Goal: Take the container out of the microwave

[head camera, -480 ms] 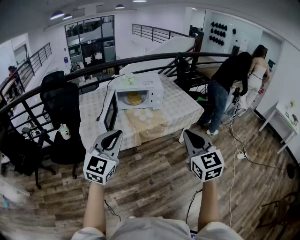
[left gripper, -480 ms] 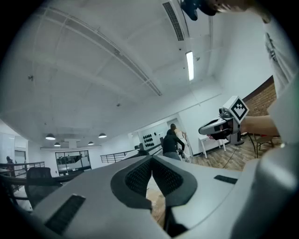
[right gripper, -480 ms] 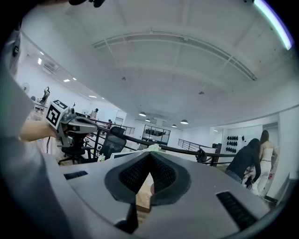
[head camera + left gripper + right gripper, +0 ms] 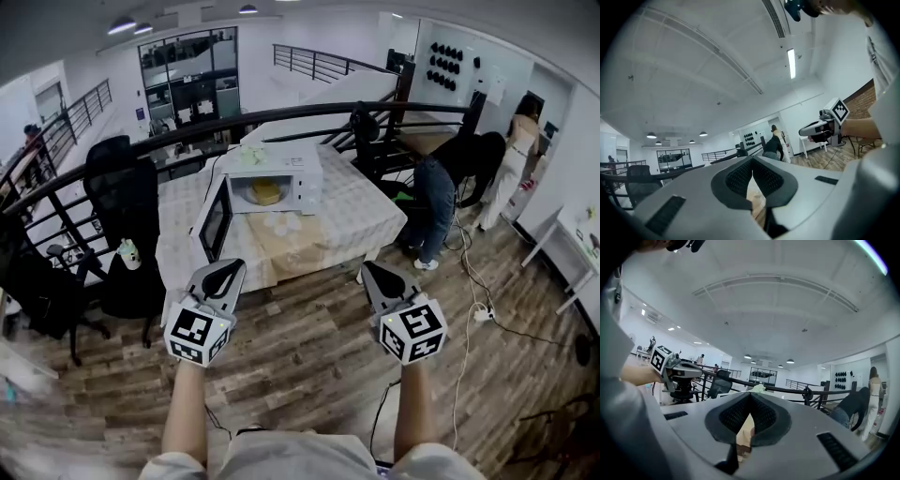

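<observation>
Holding nothing, the left gripper (image 4: 226, 272) at 7 o'clock has its jaws pressed together. The yellow container (image 4: 266, 193) sits inside the open microwave (image 4: 302, 178) at 12 o'clock, well apart. The right gripper (image 4: 375, 274) at 5 o'clock is likewise closed and empty.

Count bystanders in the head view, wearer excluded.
3: person in dark top bent over right of the table; person in light top standing beyond, far right; distant person near the far left edge. Others may be hidden.
</observation>
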A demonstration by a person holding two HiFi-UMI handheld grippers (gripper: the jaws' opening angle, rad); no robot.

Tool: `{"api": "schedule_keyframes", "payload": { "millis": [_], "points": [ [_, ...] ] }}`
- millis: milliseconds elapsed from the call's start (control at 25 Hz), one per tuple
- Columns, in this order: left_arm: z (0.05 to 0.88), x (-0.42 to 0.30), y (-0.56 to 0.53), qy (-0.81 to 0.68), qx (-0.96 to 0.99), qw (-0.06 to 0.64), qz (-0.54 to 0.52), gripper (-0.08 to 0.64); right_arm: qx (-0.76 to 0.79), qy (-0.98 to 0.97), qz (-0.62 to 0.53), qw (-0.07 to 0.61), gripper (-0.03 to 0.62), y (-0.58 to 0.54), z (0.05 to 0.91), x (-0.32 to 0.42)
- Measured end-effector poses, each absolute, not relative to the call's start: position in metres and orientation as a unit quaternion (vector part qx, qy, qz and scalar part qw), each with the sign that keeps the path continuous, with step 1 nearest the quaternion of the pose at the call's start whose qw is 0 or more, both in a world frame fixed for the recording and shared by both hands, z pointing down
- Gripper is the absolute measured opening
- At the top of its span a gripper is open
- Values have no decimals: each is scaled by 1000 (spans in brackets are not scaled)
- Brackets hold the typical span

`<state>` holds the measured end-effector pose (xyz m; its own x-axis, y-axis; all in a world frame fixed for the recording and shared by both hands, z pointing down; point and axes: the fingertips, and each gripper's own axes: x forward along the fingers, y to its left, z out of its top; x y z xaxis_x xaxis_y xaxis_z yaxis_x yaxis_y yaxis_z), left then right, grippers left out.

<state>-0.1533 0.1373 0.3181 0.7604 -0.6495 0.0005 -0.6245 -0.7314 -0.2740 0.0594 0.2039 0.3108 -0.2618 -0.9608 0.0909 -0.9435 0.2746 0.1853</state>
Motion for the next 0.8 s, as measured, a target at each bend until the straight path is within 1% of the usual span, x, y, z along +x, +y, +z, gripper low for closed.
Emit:
{"api": "schedule_keyframes", "payload": {
  "millis": [400,640,800],
  "points": [
    [338,-110,153,350,-928,114,-61,20,591,-801,-30,94,14,210,333,101],
    [355,-97,130,353,-927,104,-66,20,578,-809,-17,105,14,189,353,110],
    [365,-90,97,355,-927,99,-67,20,576,-810,-14,107,14,157,363,116]
  ]
}}
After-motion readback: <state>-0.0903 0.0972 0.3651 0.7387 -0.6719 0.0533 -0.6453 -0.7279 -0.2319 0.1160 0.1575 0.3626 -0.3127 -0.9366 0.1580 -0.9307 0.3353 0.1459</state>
